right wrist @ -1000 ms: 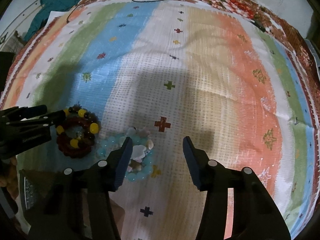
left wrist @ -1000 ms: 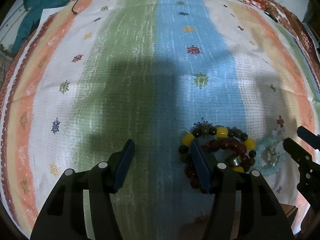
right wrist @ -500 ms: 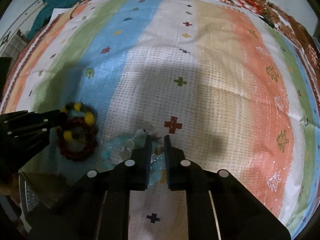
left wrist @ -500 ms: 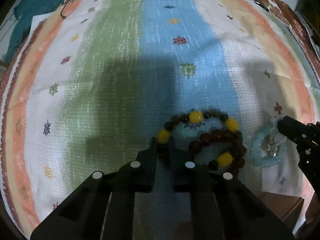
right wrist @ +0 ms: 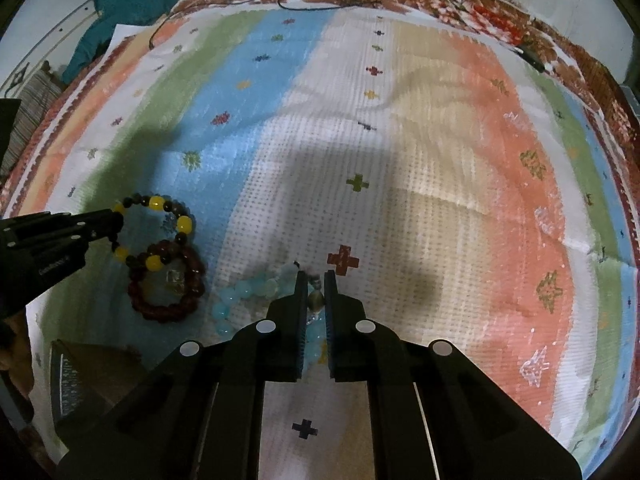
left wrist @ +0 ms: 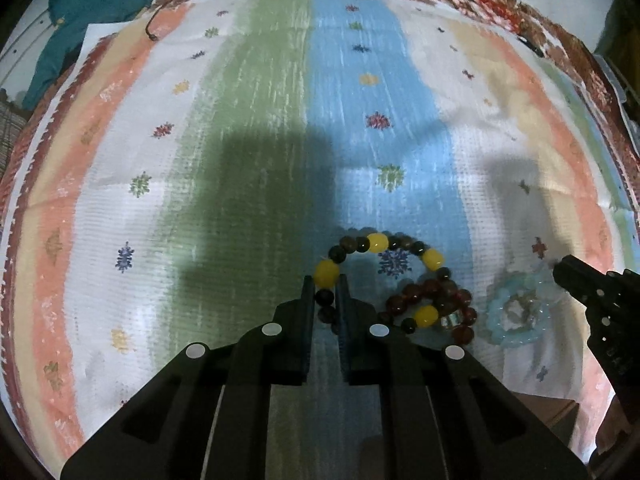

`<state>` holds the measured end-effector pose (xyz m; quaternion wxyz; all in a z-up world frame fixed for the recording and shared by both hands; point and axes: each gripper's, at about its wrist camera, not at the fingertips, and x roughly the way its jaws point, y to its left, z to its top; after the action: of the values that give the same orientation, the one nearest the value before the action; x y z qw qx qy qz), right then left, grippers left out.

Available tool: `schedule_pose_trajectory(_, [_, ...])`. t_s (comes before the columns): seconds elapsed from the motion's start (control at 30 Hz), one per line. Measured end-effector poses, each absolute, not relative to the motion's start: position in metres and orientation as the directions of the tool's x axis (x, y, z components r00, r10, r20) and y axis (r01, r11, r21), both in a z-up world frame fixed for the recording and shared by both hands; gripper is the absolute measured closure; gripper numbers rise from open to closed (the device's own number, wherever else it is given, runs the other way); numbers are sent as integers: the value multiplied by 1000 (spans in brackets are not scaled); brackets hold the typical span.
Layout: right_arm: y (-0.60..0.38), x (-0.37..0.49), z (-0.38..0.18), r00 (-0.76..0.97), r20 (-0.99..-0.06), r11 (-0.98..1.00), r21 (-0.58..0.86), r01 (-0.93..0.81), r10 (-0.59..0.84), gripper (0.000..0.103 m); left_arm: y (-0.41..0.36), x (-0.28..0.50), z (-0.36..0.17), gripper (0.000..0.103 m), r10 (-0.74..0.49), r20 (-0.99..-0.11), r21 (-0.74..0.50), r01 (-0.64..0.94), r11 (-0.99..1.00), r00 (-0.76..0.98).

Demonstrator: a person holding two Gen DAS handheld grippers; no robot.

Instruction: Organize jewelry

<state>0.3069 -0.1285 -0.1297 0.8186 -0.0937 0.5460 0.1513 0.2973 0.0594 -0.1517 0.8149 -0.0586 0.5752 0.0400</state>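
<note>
Beads pinched on both sides now! Left wrist view: the left gripper point(left wrist: 325, 294), wide apart a second ago, has closed its fingers on the yellow-and-dark bracelet point(left wrist: 378, 242), which lies on the striped cloth point(left wrist: 248, 152) against the dark red bracelet point(left wrist: 430, 300). Right wrist view: the right gripper point(right wrist: 315, 294) has likewise clamped onto the pale blue bracelet point(right wrist: 240, 292). Both look ready to be lifted apart. Small white lettering on the left gripper's body is too tiny to read.
</note>
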Motion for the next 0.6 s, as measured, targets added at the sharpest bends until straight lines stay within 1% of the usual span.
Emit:
schedule_pose_trajectory(0.13, [-128, 304, -122, 385, -914, 936, -16, -351, 128, 94, 54, 297, -141, 93, -5, -934, -55, -130, 990, 358])
schedule_pose_trajectory(0.6, [-136, 290, -98, 434, -890, 939, -20, -342, 139, 94, 42, 282, -99, 93, -30, -899, -83, -102, 991, 436])
